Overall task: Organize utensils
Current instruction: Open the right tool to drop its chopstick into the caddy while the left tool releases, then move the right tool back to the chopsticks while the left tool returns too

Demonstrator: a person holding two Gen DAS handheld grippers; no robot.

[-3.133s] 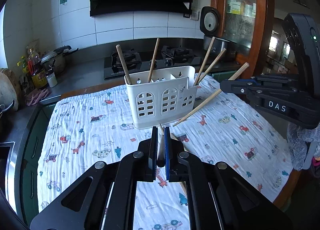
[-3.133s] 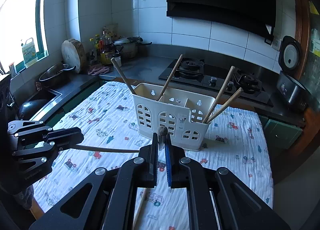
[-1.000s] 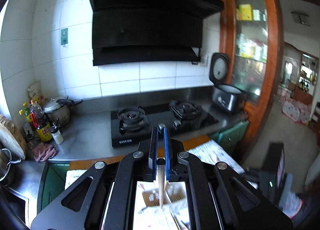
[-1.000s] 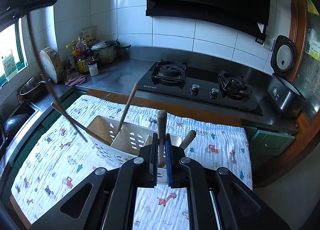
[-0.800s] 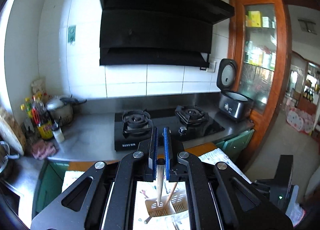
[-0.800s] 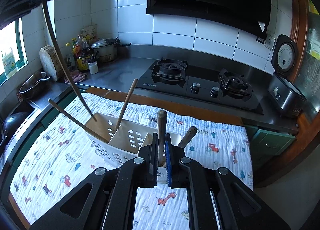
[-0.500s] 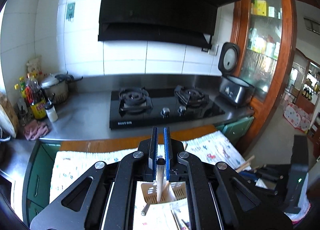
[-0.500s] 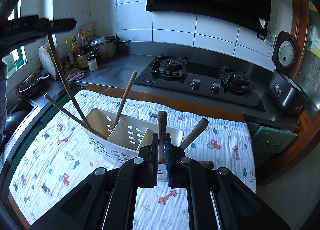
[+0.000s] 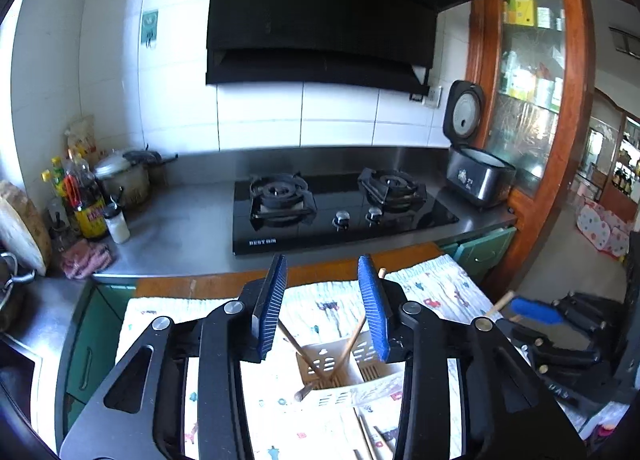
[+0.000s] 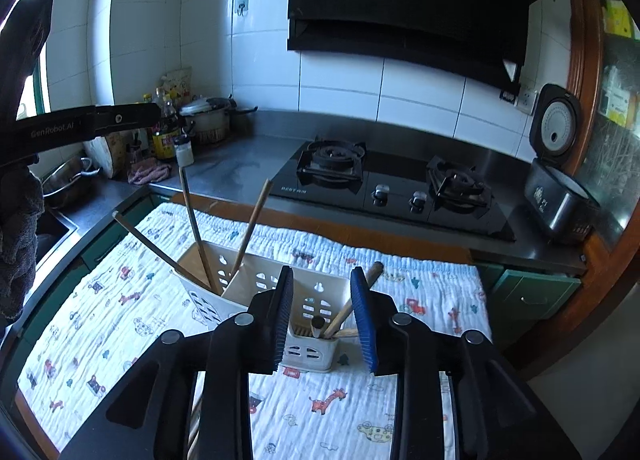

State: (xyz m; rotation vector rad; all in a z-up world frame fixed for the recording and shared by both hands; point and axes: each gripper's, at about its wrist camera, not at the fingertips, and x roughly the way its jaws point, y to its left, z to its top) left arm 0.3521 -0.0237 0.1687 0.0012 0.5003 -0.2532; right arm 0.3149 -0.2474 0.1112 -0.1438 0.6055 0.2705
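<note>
Utensil holder: white slotted plastic caddy (image 10: 256, 292) holding wooden chopsticks (image 10: 195, 220), lower centre, on printed cloth (image 10: 100, 324).
Right gripper (image 10: 324, 310): wide, empty, directly above caddy.
Left gripper (image 9: 323, 306): wide, empty, above caddy.

The cloth (image 10: 420, 292) is printed in white with small red, blue and orange animals and cars. The utensil holder (image 10: 256, 292) is coloured cream or white, which cannot be settled in this light, and the chopsticks (image 10: 250, 228) tan. Blue ribbed pads (image 10: 362, 312) are fitted to black grippers.
</note>
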